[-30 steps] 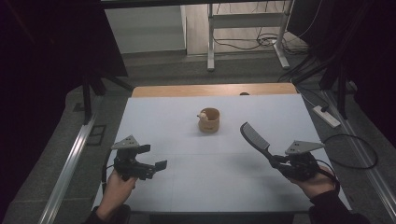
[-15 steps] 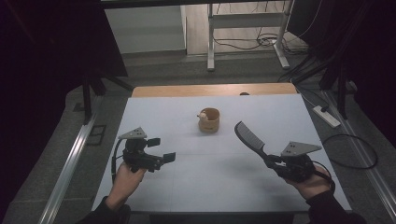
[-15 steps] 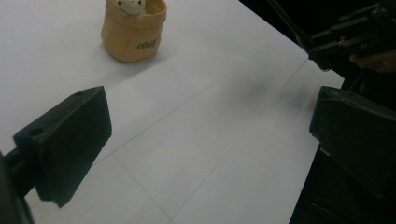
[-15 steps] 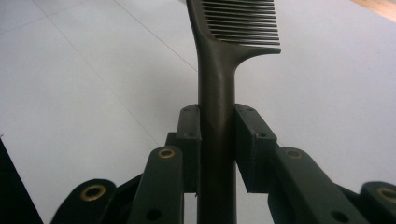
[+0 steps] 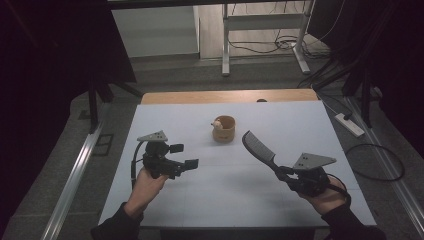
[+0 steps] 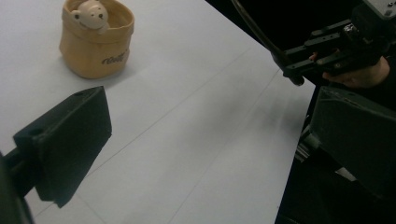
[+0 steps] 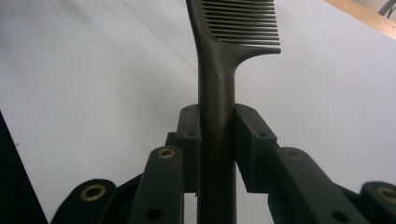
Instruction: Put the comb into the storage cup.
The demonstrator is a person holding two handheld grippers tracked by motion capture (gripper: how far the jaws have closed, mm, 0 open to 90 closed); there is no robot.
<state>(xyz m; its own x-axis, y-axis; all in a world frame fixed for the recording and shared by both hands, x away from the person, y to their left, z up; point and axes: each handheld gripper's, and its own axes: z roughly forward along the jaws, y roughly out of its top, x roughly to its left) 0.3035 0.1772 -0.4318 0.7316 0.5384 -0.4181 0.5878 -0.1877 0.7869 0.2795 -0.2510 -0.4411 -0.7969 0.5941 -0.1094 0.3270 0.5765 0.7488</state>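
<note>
Our right gripper (image 5: 286,176) clamps the black plastic comb (image 5: 257,148), its length aimed far-left toward the tan fabric pouch (image 5: 223,129); our left gripper (image 5: 185,156) is open, nearer.

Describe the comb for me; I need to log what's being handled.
The comb is dark, plastic-looking, with a rounded handle widening into a row of fine straight teeth. The right claw is shut on its handle, holding it above the white table, its toothed end slanting up toward the tan pouch, apart from it.
</note>
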